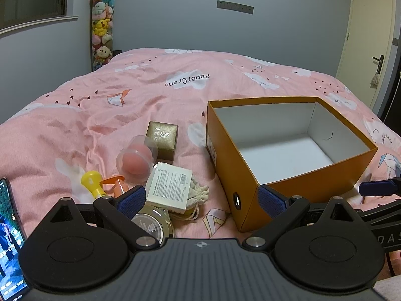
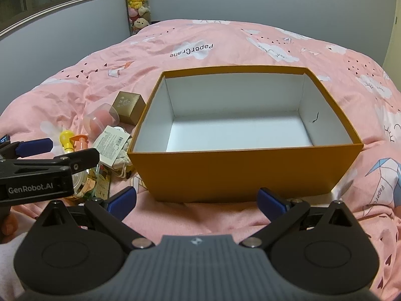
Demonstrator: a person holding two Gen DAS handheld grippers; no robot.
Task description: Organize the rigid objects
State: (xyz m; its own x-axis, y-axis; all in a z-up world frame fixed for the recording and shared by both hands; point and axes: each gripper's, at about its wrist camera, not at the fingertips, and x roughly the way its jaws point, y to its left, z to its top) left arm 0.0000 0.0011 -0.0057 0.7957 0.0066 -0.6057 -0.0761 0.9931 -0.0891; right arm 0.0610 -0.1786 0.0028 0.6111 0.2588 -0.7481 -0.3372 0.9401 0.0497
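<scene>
An open orange box (image 1: 300, 183) with a white, empty inside sits on the pink bed; it also shows in the right wrist view (image 2: 245, 170). To its left lies a pile: a gold cube box (image 1: 163, 138), a clear case with a pink sponge (image 1: 136, 159), a white labelled box (image 1: 169, 188), a yellow piece (image 1: 91, 183), an orange pump (image 1: 117, 185), a cloth pouch (image 1: 199, 192) and a round gold tin (image 1: 153, 225). My left gripper (image 1: 201, 199) is open and empty, just before the pile. My right gripper (image 2: 196, 199) is open and empty, in front of the orange box.
A phone (image 1: 8, 245) with a lit screen lies at the far left. A tall tube of plush toys (image 1: 101, 25) stands by the back wall. A door (image 1: 368, 40) is at the right. The pink duvet (image 1: 150, 87) stretches behind the objects.
</scene>
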